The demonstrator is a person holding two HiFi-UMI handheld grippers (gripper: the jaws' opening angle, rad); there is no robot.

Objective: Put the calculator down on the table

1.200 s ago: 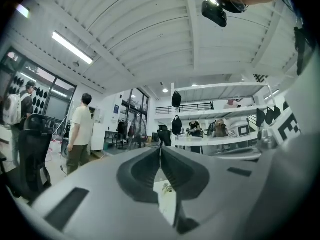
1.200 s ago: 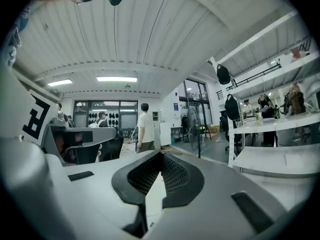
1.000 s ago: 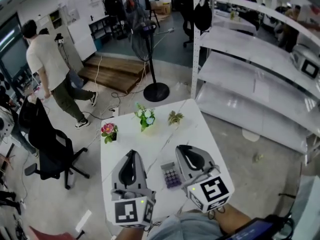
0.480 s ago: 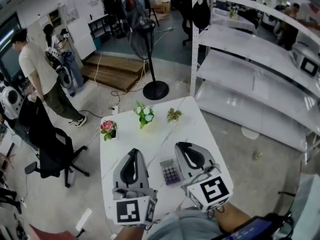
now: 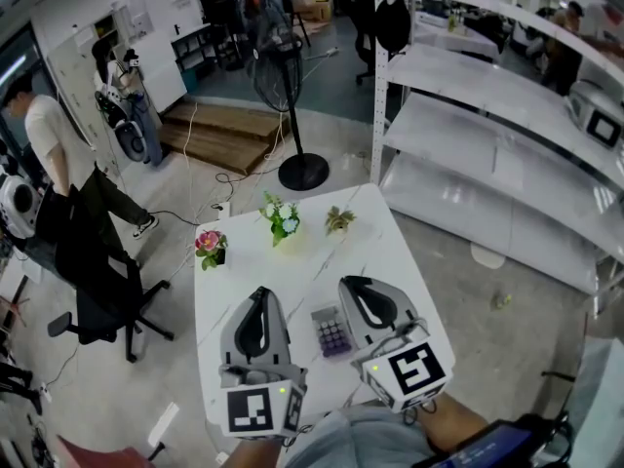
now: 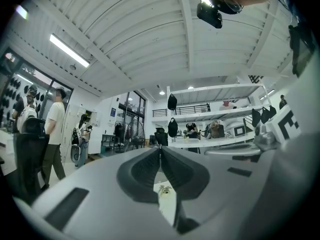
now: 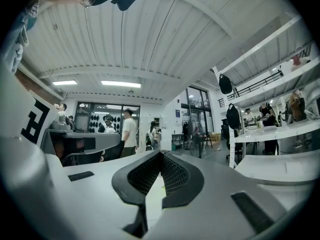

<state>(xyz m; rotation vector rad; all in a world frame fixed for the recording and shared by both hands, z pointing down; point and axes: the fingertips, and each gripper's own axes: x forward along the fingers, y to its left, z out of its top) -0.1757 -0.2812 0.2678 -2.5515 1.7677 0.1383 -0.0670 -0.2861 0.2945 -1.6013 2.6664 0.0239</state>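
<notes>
Fingers (image 6: 142, 171) of the left gripper (image 5: 258, 296) are clenched, tips together, with nothing between them. Fingers (image 7: 175, 174) of the right gripper (image 5: 352, 287) are likewise clenched and empty. Both grippers sit at lower centre of the head view, over the near end of the white table (image 5: 292, 271). Calculator (image 5: 331, 332) lies flat on the table between the two grippers, held by neither. Three small potted plants (image 5: 282, 220) stand along the far table edge, well apart from the calculator.

White table (image 5: 292, 271) — grey calculator (image 5: 331, 331) with purple keys, pink flowers (image 5: 208, 243).
</notes>
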